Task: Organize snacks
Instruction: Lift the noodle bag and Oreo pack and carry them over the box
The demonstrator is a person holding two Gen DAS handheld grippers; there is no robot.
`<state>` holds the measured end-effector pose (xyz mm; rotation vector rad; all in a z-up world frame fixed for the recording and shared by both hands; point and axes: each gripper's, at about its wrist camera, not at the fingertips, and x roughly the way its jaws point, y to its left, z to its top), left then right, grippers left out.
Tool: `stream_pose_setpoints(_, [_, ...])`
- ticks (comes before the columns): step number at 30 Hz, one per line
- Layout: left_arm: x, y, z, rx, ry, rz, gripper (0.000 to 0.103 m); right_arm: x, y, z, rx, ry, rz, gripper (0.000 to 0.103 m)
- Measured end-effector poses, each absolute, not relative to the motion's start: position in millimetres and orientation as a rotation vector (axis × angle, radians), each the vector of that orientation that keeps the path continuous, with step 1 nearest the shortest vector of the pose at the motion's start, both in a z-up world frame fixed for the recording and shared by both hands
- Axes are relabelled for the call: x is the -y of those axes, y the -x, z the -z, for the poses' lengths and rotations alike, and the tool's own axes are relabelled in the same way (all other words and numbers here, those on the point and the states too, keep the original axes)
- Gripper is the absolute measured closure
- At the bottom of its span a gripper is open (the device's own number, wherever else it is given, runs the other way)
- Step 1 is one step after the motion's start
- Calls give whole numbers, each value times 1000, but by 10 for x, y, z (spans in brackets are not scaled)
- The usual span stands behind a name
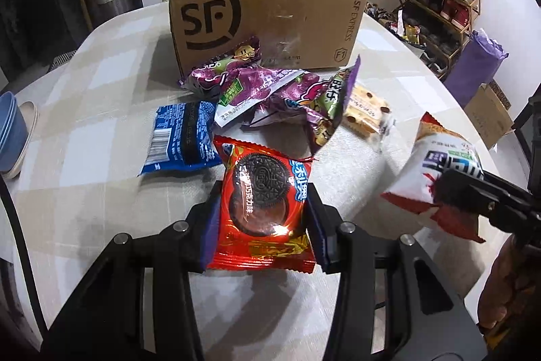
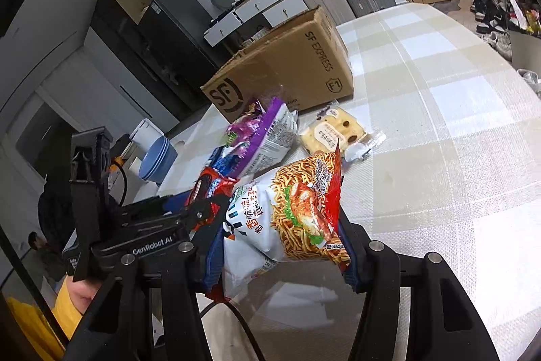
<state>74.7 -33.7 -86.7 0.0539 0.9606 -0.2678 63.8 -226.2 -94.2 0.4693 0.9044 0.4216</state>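
Snacks in the left wrist view: one red Oreo pack (image 1: 262, 205), one blue pack (image 1: 181, 137), roughly three purple bags (image 1: 267, 90) in a heap, one cracker pack (image 1: 367, 114), one noodle-snack bag (image 1: 439, 181), plus one cardboard box (image 1: 267, 19) behind the pile. Left gripper (image 1: 262, 208) was clamped on the Oreo pack, pads on both side edges, pack lifted off the table (image 1: 84, 73). Bare cloth lay left of the pile; blue bowls (image 1: 12, 131) sat at the left rim. Right wrist view: right gripper (image 2: 280, 225) was clamped on the noodle-snack bag, held just beside the left gripper and its Oreo pack. Wide bare table lay to the right of the box, out to the far edge.
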Motion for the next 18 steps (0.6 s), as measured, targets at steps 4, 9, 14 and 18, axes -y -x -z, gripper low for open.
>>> stream_pose_setpoints(4, [290,-628,804,-947,-36,283,61,2252,-595,847,-881,-468,-401,47])
stream_pose_setpoints(9, [161,-466,670,-914,-7,289,61,2231,-532,678,-833,-468,-391,47])
stream_pose_setpoints(14, [-23,-297,453,-871,35,289,61,2141,-482,506,-801,-444,-409,47])
stream_pose_setpoints(18, [-174,-134,289,-834,81,281,61,2045,-418,363,-767,-418,-429,47])
